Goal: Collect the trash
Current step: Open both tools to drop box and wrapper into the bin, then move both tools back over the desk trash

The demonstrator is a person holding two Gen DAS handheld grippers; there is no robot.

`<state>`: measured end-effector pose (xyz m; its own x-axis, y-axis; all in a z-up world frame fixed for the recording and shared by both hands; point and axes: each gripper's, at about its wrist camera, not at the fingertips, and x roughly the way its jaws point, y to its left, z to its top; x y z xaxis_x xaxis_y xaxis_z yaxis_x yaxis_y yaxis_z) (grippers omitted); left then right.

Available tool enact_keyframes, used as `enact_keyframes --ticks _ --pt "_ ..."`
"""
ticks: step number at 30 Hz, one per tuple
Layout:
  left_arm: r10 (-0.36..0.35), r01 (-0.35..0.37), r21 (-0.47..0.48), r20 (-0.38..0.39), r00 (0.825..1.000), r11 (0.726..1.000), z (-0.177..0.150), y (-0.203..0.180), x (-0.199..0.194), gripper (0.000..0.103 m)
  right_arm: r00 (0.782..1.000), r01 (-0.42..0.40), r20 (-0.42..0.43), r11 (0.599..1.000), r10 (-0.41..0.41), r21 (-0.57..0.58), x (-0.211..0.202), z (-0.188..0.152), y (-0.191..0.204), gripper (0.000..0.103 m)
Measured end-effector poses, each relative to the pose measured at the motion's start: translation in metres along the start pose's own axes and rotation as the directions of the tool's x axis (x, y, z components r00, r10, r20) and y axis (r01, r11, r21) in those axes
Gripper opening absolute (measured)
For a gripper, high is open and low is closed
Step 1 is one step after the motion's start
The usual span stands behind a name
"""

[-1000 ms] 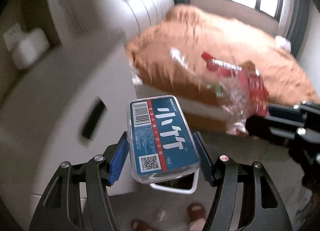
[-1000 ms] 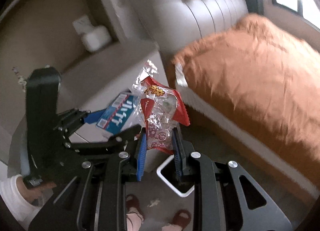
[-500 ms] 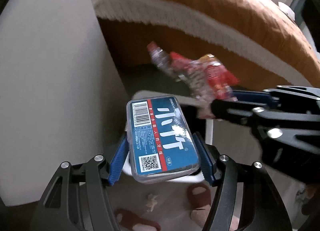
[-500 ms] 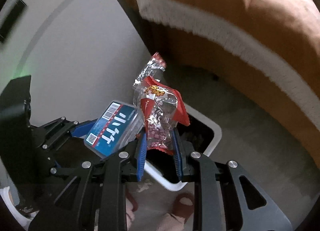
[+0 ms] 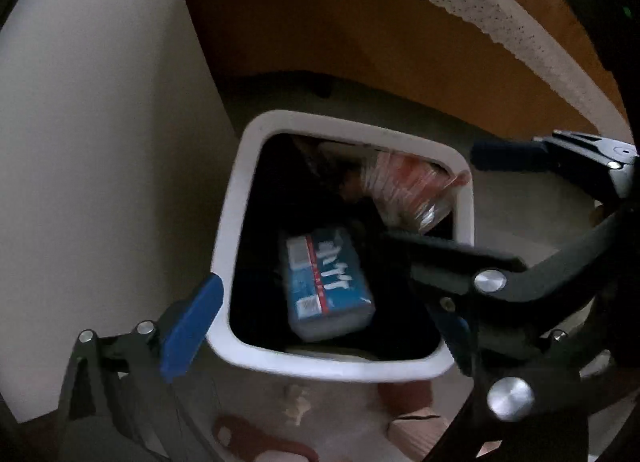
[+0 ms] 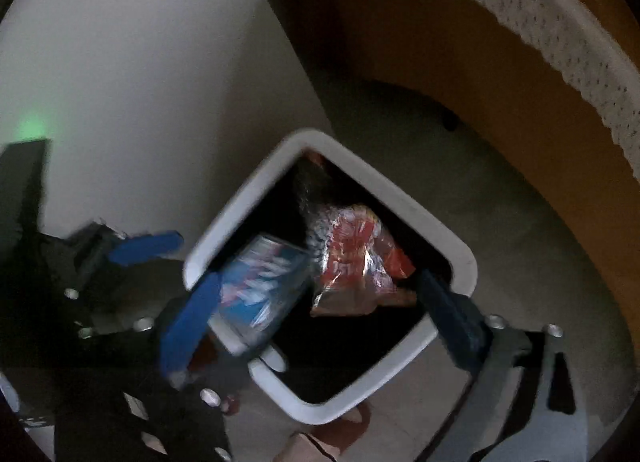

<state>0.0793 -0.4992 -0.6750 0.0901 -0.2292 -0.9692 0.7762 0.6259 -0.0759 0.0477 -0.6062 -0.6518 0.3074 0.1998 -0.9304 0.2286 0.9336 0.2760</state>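
Observation:
A white square trash bin stands on the floor below both grippers. The blue-labelled clear plastic box lies loose inside it, blurred in the right wrist view. The red and clear snack wrapper sits in the bin's far corner, also free. My left gripper hangs over the bin, its jaws opening wide with nothing pressed between them. My right gripper is beside it, jaws opening too, the wrapper below and clear of its pads.
A pale cabinet side rises just left of the bin. The bed's orange cover with a white lace edge overhangs behind it. A person's slippered feet and a small scrap are on the floor in front.
Both grippers have come down over the bin and tipped steeply downward. Their jaws spread apart; the blue box and the snack wrapper were let go and dropped into the bin.

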Motion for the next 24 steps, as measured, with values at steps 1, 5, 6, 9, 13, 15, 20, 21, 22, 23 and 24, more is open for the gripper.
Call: enact_keyframes --ticks 1,5,6,9,13,15,20,21,22,23,24 --pt "0.004 -0.004 0.003 0.000 1.000 1.000 0.000 0.000 0.000 0.098 1.000 0.017 0.002 1.000 -0.017 -0.006 -0.001 0.000 0.000 0.099" --pt "0.015 -0.015 0.017 0.022 1.000 1.000 0.007 -0.002 -0.016 0.098 0.998 0.054 0.016 0.999 -0.054 -0.002 -0.021 0.003 -0.001 0.099" --pt "0.007 -0.007 0.019 0.026 1.000 1.000 0.009 -0.002 -0.024 0.098 0.997 0.070 0.032 0.998 -0.070 0.003 -0.031 0.004 0.000 0.099" --pt "0.001 -0.003 0.031 0.048 0.999 1.000 0.017 -0.003 -0.049 0.098 0.993 0.099 0.059 0.995 -0.100 0.013 -0.060 0.011 0.000 0.099" --pt "-0.009 0.004 0.050 0.092 0.996 0.999 0.036 -0.011 -0.091 0.098 0.983 0.135 0.119 0.990 -0.139 0.046 -0.122 0.014 -0.001 0.099" --pt "-0.008 0.001 0.058 0.127 0.992 0.998 0.042 -0.014 -0.121 0.098 0.976 0.152 0.150 0.986 -0.160 0.062 -0.157 0.018 0.004 0.099" --pt "0.004 -0.026 0.091 0.237 0.971 0.995 0.057 -0.030 -0.217 0.098 0.950 0.172 0.250 0.981 -0.189 0.090 -0.238 0.029 0.032 0.099" --pt "-0.004 -0.019 0.088 0.253 0.967 0.996 0.058 -0.031 -0.233 0.098 0.943 0.172 0.271 0.981 -0.191 0.093 -0.254 0.031 0.039 0.099" --pt "-0.008 -0.015 0.084 0.267 0.964 0.996 0.057 -0.031 -0.250 0.098 0.938 0.172 0.289 0.980 -0.193 0.095 -0.266 0.033 0.045 0.099" --pt "-0.006 -0.017 0.081 0.280 0.960 0.997 0.057 -0.031 -0.266 0.098 0.929 0.172 0.315 0.981 -0.193 0.095 -0.285 0.035 0.054 0.099" --pt "-0.005 -0.019 0.078 0.298 0.954 0.997 0.057 -0.030 -0.287 0.098 0.924 0.170 0.333 0.981 -0.191 0.092 -0.300 0.036 0.061 0.099"
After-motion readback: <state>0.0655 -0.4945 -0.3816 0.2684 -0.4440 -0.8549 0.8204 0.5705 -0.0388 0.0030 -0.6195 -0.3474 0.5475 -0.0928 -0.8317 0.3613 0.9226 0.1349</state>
